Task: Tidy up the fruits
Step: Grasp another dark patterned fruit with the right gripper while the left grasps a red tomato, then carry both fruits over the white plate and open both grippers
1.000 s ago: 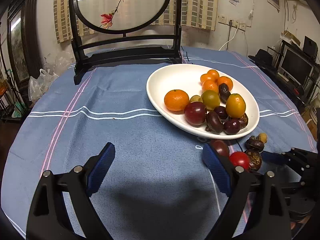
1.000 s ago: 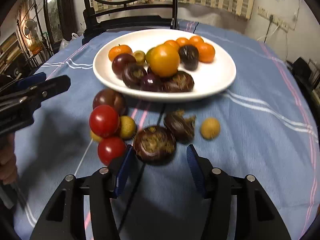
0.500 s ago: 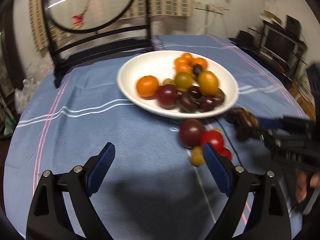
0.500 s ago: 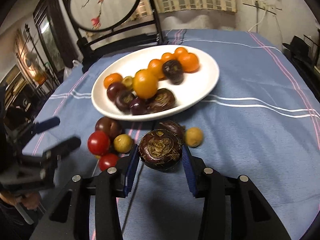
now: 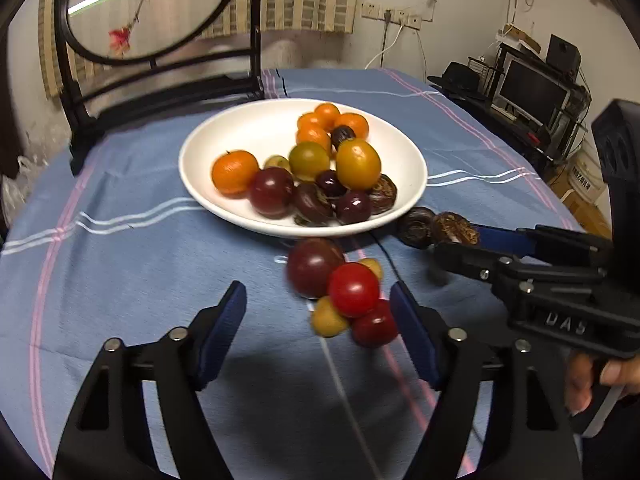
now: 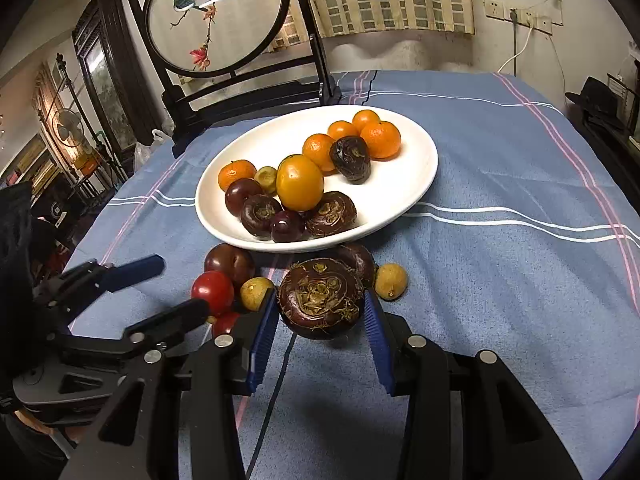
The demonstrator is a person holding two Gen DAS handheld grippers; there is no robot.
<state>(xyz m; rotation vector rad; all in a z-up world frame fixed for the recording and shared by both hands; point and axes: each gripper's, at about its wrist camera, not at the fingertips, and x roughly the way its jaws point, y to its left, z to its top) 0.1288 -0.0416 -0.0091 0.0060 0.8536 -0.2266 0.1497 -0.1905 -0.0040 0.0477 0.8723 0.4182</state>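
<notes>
- The water chestnut [image 6: 320, 298], dark and flat-topped, sits clamped between the blue pads of the right gripper [image 6: 322, 320], just in front of the white plate [image 6: 420, 184].
- A red cherry tomato [image 5: 354, 289] lies in a small heap on the blue tablecloth [image 5: 140, 264], between the pads of the left gripper [image 5: 318, 320], whose jaws are closing without touching it.
- The plate holds mandarins [image 6: 380, 140], among other fruit.

On my left the blue striped tablecloth [image 5: 132, 264] lies bare, giving me room beside the white oval ceramic plate [image 5: 204, 184]. Ahead, the loose cluster of red and dark tomatoes [image 5: 344, 288] sits just before the plate's near rim. The black right gripper [image 5: 448, 236] reaches across from the right. Behind the plate, the black wooden screen stand [image 6: 240, 92] blocks the far edge.
</notes>
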